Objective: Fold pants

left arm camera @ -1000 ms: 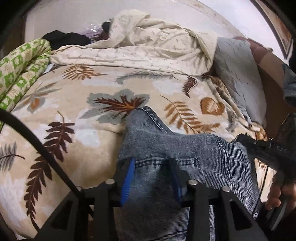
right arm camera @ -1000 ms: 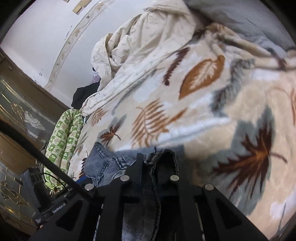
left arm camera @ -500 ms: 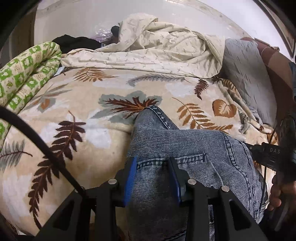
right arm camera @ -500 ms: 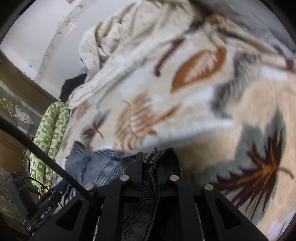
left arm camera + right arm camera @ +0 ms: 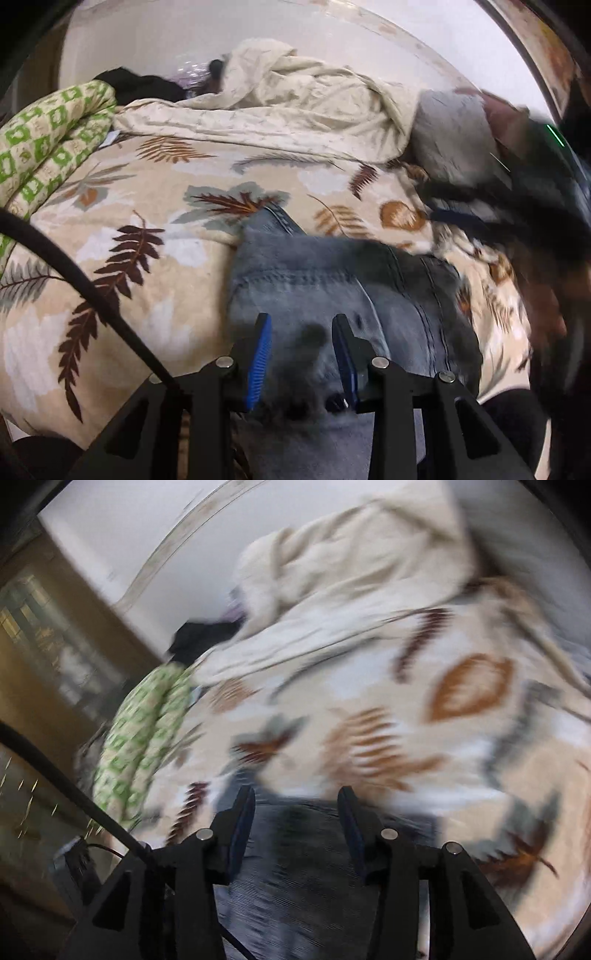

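Both grippers stand open above the folded jeans [image 5: 332, 295].
The left gripper [image 5: 301, 339] and right gripper [image 5: 295, 812] hold nothing; snagging denim while leaving could undo the fold.

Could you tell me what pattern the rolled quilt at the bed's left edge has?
The rolled quilt has green squares on cream, clearest in the left wrist view.

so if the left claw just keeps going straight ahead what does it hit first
Most likely the jeans: the open left claw sits low over the denim, which fills the gap ahead. Beyond lies the leaf-print blanket. Depth is hard to judge.
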`<state>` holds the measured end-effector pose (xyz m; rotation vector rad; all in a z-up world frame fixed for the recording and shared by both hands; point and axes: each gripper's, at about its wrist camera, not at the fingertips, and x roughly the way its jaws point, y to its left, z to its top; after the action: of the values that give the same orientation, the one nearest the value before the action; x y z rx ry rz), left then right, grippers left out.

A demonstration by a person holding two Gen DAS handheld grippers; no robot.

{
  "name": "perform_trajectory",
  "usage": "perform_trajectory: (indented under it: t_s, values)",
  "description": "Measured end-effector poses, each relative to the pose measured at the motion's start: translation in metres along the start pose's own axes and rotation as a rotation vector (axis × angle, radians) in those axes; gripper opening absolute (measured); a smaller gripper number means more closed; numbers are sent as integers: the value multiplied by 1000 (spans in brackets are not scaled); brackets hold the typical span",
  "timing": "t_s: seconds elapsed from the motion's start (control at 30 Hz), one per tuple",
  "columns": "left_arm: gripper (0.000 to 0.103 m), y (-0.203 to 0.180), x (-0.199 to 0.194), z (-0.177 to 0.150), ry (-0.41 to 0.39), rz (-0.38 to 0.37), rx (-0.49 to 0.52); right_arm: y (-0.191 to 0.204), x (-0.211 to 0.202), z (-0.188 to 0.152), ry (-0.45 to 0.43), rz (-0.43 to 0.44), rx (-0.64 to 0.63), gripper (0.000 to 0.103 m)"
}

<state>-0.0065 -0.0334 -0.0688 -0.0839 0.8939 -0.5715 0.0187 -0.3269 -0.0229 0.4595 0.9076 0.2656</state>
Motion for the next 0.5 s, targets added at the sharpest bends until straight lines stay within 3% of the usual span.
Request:
perform_trajectory:
  t_s: [0.2,0.4,0.43,0.47,0.5]
  values:
    - [37,-6,12,-22,29,18,55,29,101,22,224,104,-48,47]
    - [37,-9,15,-33,15,36,114,34,160,22,346,85,-75,47]
    - [37,-8,15,-34,12,34,114,35,165,21,366,93,-85,39]
    - [37,-7,14,-35,9,29,113,37,168,20,371,105,-92,20]
    - [37,-6,14,-36,7,27,111,39,168,19,375,108,-108,14]
